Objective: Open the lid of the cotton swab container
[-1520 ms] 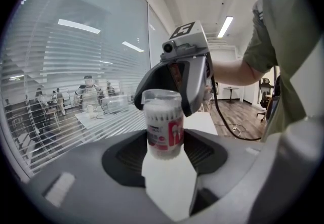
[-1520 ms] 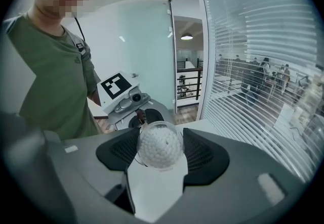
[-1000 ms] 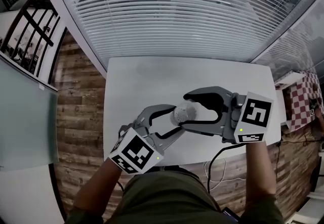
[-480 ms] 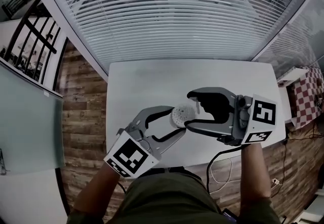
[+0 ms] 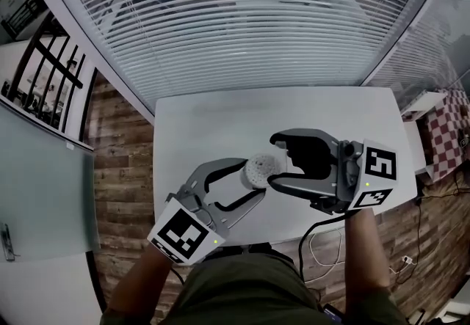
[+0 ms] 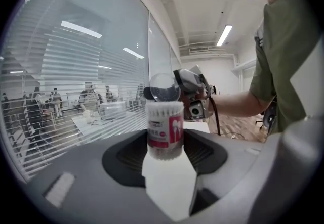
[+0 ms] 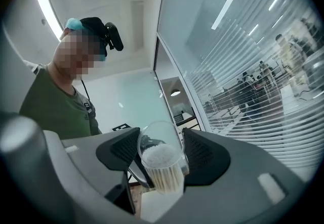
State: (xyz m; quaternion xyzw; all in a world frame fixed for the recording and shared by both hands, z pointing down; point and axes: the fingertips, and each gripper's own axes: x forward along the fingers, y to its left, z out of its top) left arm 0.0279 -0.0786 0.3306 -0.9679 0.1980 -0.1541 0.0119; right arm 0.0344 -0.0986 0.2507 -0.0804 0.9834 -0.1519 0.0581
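Clear plastic lid [image 7: 157, 134] is clamped in my R gripper [image 7: 162, 153] jaws, tipped up just above the cotton swab container [image 6: 164, 132] rim. L gripper [image 6: 164, 151] jaws, wide apart, pinch the container body: this braces it vs. lid pull, swabs [image 6: 164, 110] upright.

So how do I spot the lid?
Look over the white table. The left gripper holds a tub of swabs; the lid is the round piece tipped up above it in the right gripper, see-through while the tub wears a red label.
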